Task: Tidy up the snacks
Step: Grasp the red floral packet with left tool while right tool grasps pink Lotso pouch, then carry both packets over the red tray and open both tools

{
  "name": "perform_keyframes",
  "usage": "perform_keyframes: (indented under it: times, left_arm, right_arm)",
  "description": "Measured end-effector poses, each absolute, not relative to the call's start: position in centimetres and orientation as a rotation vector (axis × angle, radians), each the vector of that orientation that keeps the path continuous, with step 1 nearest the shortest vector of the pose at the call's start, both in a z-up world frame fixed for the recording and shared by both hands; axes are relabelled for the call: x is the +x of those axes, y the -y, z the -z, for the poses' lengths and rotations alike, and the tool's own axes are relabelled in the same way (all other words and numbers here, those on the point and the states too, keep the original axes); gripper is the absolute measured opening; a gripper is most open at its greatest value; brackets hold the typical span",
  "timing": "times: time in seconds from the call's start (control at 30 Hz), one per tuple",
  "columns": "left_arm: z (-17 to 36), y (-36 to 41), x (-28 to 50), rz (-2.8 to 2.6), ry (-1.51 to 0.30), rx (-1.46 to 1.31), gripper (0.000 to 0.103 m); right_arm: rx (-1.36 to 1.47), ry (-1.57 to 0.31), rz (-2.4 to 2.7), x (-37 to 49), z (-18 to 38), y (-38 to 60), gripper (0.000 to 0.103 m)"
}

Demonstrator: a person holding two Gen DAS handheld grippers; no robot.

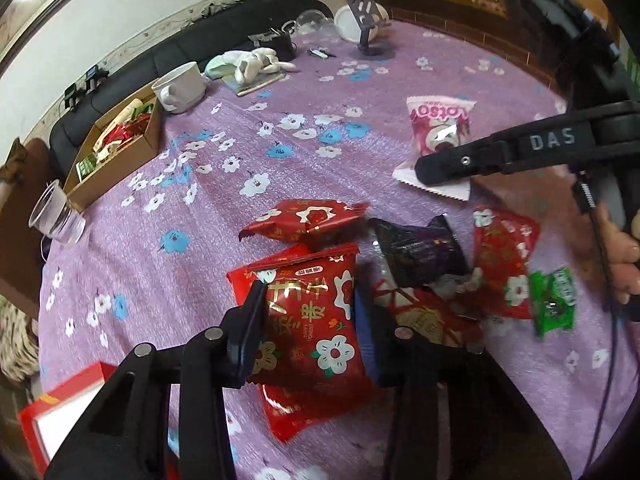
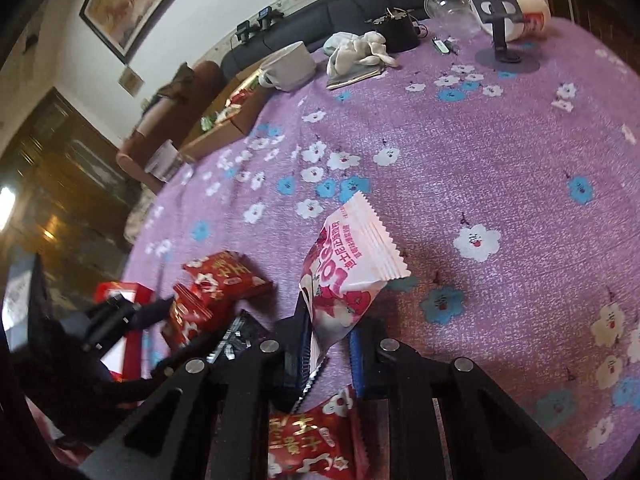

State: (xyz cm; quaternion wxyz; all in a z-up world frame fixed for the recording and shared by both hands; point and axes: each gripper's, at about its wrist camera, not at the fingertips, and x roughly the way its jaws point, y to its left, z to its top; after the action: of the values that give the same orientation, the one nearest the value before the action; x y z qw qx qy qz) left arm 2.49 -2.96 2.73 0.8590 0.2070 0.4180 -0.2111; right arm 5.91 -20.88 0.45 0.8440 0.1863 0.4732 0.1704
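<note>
Now the left tongs grip a red packet at its two sides, on top of the snack pile on the purple surface. The right tongs are closed on the lower end of a pink packet, which stands up from the surface just beyond the pile. Far behind the pile, at the edge of the surface, a cardboard box holds more snacks, with a white cup beside it.
</note>
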Motion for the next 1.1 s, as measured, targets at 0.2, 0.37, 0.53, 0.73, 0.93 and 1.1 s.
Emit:
perform_keyframes:
  times: [0.2, 0.37, 0.53, 0.73, 0.93, 1.1]
  left_arm:
    - [-4.1, 1.6, -0.5, 0.388, -0.810, 0.334, 0.039]
    - [-5.6, 0.4, -3.5, 0.312, -0.726, 0.303, 0.039]
    - [-7.0, -2.0, -5.2, 0.334, -0.704, 0.193, 0.039]
    - [-7.1, -4.7, -7.3, 0.312, -0.703, 0.107, 0.039]
    - [-7.6, -6.3, -9.9, 0.218, -0.665, 0.118, 0.039]
    - [-8.5, -7.7, -11.3, 0.087, -0.638, 0.135, 0.039]
  right_arm:
    - [0.429, -0.979, -0.386, 5.5, -1.1, 20.7, 0.016]
    - [0.426, -0.936, -0.401, 4.9, -2.0, 20.2, 0.016]
    - [0.432, -0.906, -0.408, 4.4, -2.4, 19.9, 0.016]
    - [0.415, -0.878, -0.434, 3.8, -3.0, 19.2, 0.016]
    - [0.372, -0.832, -0.467, 2.8, -3.8, 17.7, 0.016]
    - [0.343, -0.763, -0.503, 1.6, -4.9, 16.4, 0.016]
